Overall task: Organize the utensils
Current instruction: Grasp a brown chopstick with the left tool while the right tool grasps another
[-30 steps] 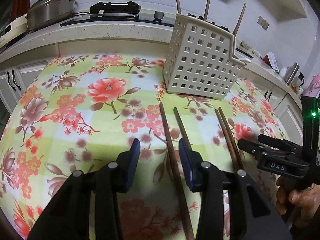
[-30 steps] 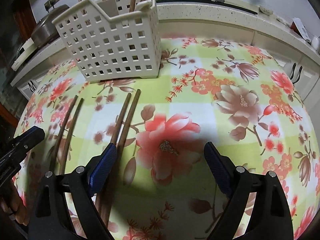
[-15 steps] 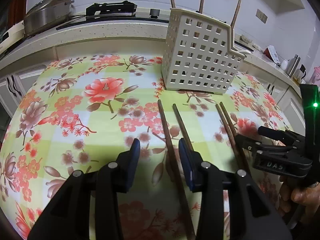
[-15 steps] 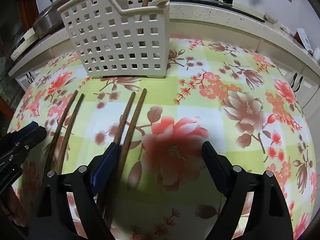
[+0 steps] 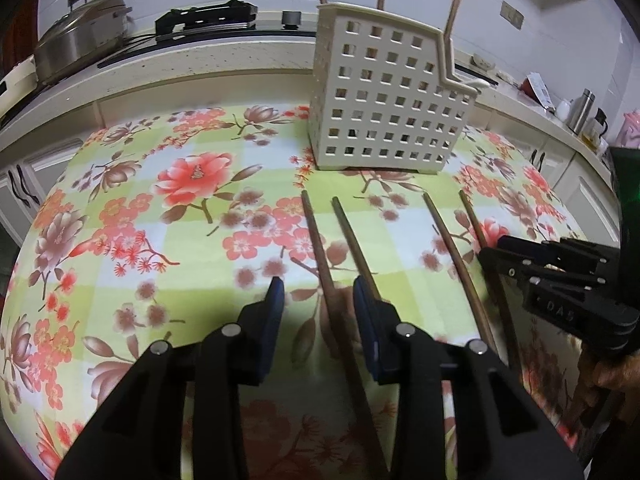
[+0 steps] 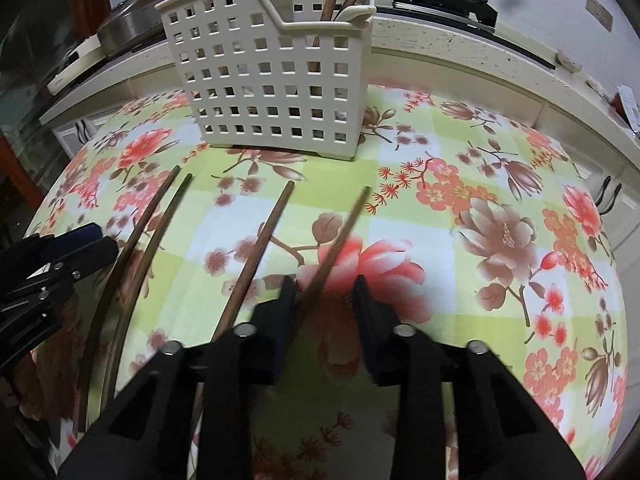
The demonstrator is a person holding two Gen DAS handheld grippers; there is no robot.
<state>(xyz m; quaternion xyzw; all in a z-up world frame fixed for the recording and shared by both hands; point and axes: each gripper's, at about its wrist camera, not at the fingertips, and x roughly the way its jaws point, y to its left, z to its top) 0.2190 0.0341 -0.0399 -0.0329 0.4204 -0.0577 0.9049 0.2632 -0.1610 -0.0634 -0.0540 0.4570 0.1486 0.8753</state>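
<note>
Several brown chopsticks lie on the flowered tablecloth point(image 5: 120, 216) in front of a white perforated utensil basket point(image 5: 392, 108), which holds more chopsticks upright. My left gripper point(image 5: 319, 296) hovers low over the left pair, its jaws closing. One chopstick point(image 5: 320, 252) lies between the blue pads without being pressed, and its partner point(image 5: 352, 236) runs under the right pad. My right gripper point(image 6: 326, 296) is over the right pair, jaws closing. A blurred chopstick point(image 6: 340, 236) lies between them against the left pad, the right pad clear of it. Its partner point(image 6: 260, 248) lies outside, to the left.
Behind the table runs a counter point(image 5: 200, 60) with a stove, a metal cooker point(image 5: 80, 48) and small items at the right. Cabinet doors stand below it. The basket point(image 6: 276, 80) stands near the table's far edge. A hand point(image 5: 608, 372) grips the right tool.
The right gripper's jaws have come much closer together. One chopstick of its pair has swung right, away from its partner, and now lies between the pads. The left jaws narrowed slightly.
</note>
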